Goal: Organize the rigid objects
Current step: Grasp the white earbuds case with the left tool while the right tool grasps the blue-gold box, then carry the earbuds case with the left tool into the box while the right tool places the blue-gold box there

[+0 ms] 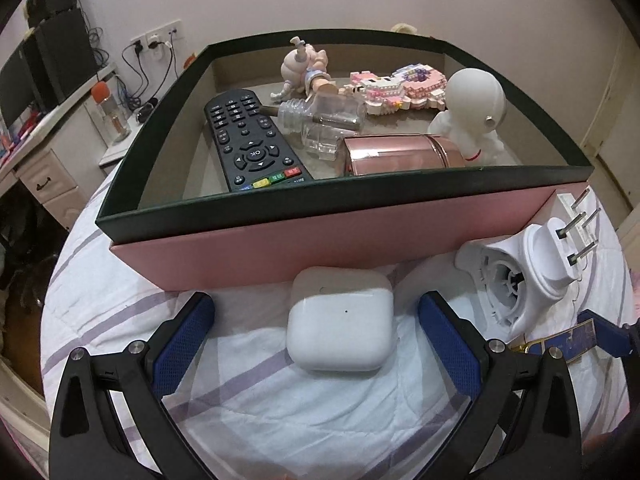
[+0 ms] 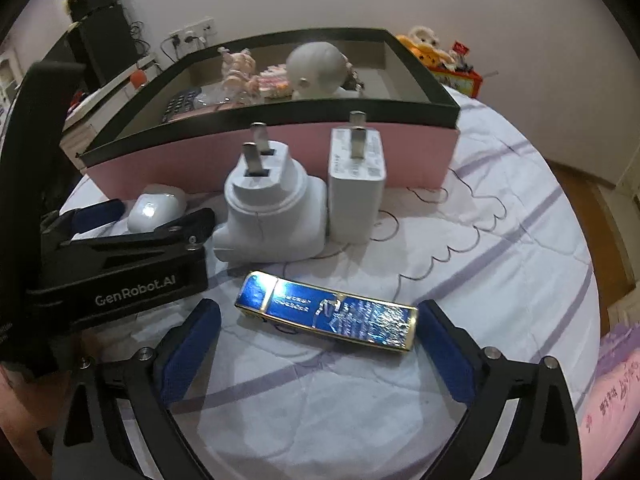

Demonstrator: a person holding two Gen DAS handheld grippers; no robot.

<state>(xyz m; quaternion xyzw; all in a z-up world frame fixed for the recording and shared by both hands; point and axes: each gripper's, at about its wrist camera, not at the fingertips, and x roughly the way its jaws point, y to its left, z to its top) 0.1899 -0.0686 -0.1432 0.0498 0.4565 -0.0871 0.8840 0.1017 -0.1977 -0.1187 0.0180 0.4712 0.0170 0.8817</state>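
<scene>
My left tool (image 1: 316, 320) wide around earbud case (image 1: 339, 322) | my right tool (image 2: 320, 334) wide around blue lighter (image 2: 326, 314) | box (image 1: 280, 240) holds remote (image 1: 250, 142), figurines, bottles | I judge two plugs (image 2: 272, 216) also left on bed

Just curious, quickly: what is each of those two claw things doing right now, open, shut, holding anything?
Left gripper: open, empty, white earbud case between its fingers.
Right gripper: open, empty, blue lighter between its fingers.

"GenRobot.AI" on left hand-held gripper (image 2: 160, 224); "OK" on remote (image 1: 252, 140).
</scene>
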